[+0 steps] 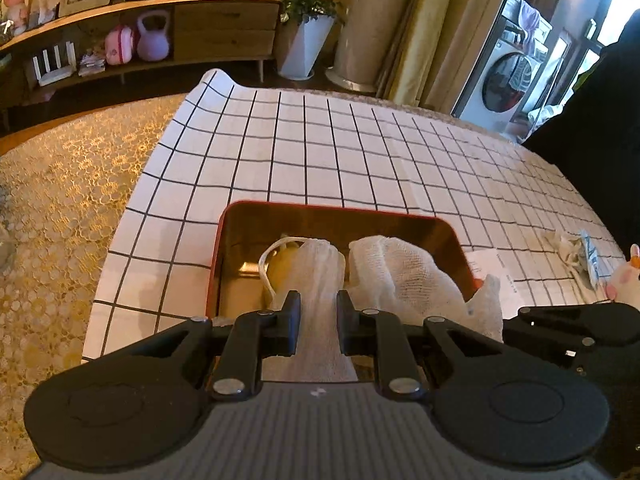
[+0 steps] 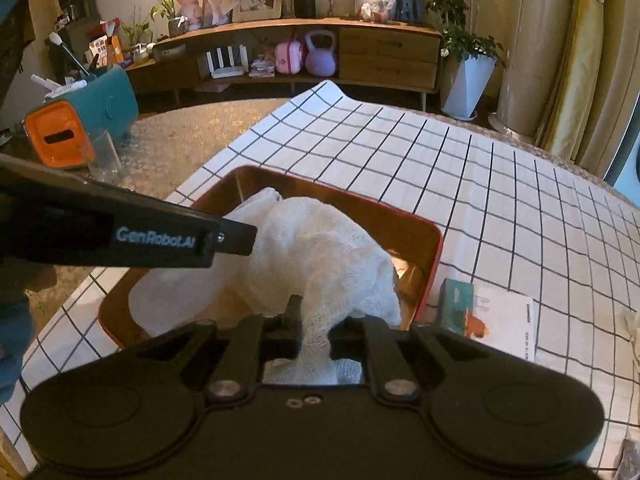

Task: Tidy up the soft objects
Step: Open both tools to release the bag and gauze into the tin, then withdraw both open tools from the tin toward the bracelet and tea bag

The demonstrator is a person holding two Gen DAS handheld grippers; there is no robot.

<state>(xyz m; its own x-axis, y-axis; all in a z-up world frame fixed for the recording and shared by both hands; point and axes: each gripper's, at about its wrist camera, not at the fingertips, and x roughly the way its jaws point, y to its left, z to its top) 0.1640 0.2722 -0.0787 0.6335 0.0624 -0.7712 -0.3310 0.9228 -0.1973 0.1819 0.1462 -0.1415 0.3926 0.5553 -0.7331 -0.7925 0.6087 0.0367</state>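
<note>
A white gauze cloth [image 1: 400,276] hangs into a red tin box [image 1: 460,240] with a golden inside, on the checked tablecloth. My left gripper [image 1: 318,308] is shut on one end of the cloth [image 1: 320,320], just above the box's near side. My right gripper [image 2: 316,320] is shut on the other end of the same gauze cloth [image 2: 320,252], over the red tin box [image 2: 434,256]. The left gripper's arm crosses the right wrist view at the left. A pale cord loop [image 1: 268,260] lies inside the box under the cloth.
A white leaflet [image 2: 504,320] and a small teal packet [image 2: 456,296] lie right of the box. More pale cloth [image 1: 572,248] and a pink plush toy [image 1: 626,280] sit at the table's right edge. Beyond the table are a patterned rug, a wooden sideboard and a potted plant.
</note>
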